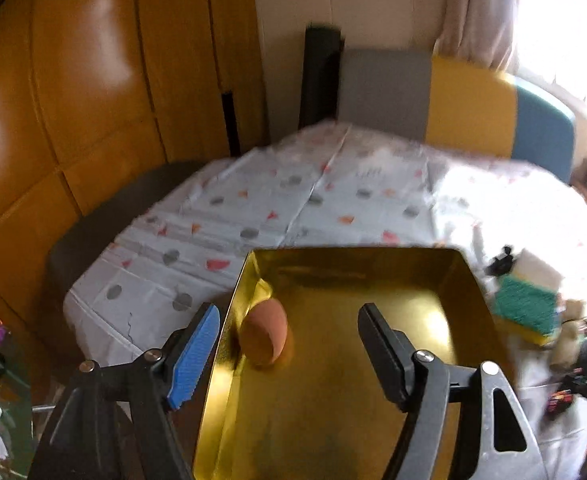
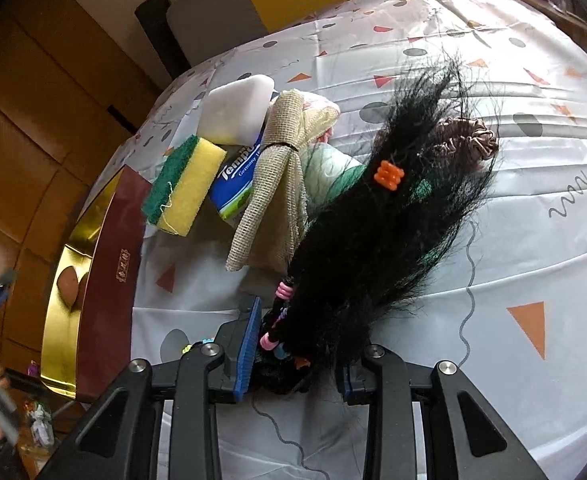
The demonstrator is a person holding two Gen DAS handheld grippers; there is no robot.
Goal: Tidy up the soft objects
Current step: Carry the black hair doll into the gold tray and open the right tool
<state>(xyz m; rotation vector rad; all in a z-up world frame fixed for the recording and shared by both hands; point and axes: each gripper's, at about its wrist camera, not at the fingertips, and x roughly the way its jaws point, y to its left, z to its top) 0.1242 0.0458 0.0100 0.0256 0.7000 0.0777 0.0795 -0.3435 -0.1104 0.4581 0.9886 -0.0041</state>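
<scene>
Left claw (image 1: 289,354) apart – right claw (image 2: 293,356) clamped on long black hairpiece (image 2: 377,216), orange bead

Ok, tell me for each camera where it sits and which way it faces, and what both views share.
Left wrist: on the left gripper, angled down into the gold-lined box holding an orange-brown sponge; its open gripper fingers show, nothing between them.
Right wrist: on the right gripper, looking down across the patterned tablecloth at a pile of soft items; its fingers, closed on a black hair bundle, show.
Shared: the box, the sponge inside it, the green-and-yellow scouring sponge and the tablecloth.
</scene>
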